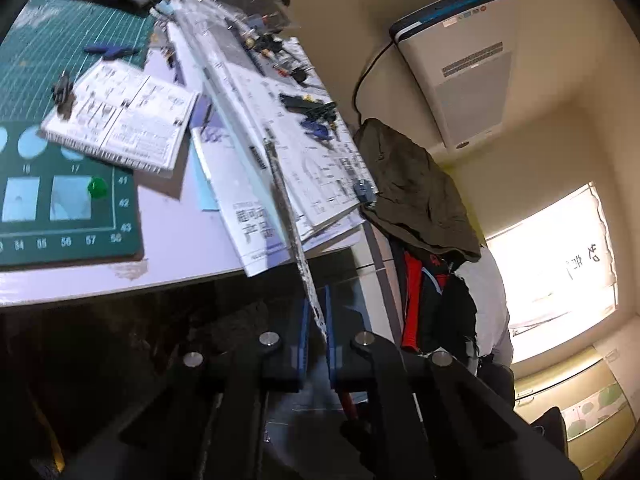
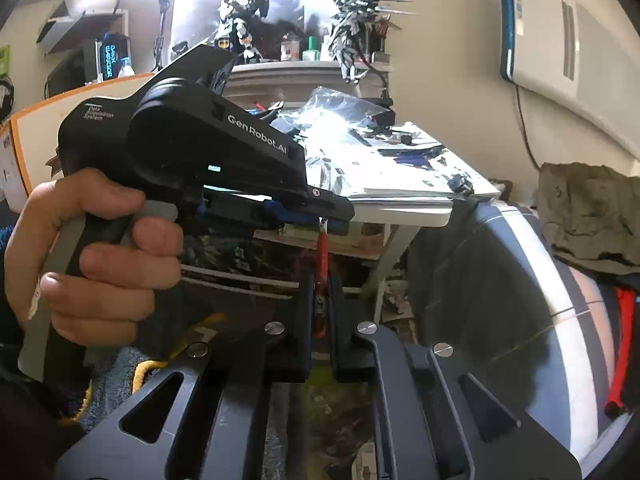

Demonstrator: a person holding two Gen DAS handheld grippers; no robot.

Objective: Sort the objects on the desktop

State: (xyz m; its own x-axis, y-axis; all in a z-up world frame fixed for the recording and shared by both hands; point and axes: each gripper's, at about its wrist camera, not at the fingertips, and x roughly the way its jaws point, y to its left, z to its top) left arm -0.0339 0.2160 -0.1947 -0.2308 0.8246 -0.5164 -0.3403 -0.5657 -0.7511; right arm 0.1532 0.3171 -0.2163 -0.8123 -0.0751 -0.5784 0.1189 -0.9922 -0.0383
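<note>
A slim tool with a red handle (image 2: 322,248) and a long grey textured shaft (image 1: 288,216), apparently a file, is clamped between both grippers in front of the white desk (image 1: 176,236), off its near edge; the right gripper (image 2: 320,300) is closed on the red handle, which stands upright between its dark fingers (image 2: 306,304); the left gripper (image 1: 317,320) is closed on the shaft, which slants up and away from its blue pads (image 1: 305,320) across the desk edge. The right wrist view alone shows the left gripper from outside, its black body (image 2: 208,148) held by a person's hand (image 2: 92,256) with fingers wrapped round the grey grip, its tip meeting the top of the red handle; it also shows robot models (image 2: 240,28) on a shelf behind. The left wrist view alone shows the desktop from above: a green cutting mat (image 1: 60,208), a spiral-bound instruction booklet (image 1: 120,120), larger printed sheets (image 1: 304,152) strewn with small dark and blue parts (image 1: 316,116), and a small green bead (image 1: 97,188) on the mat; an olive cloth (image 1: 416,192) is draped just beside the desk, under a white wall unit (image 1: 460,64).
</note>
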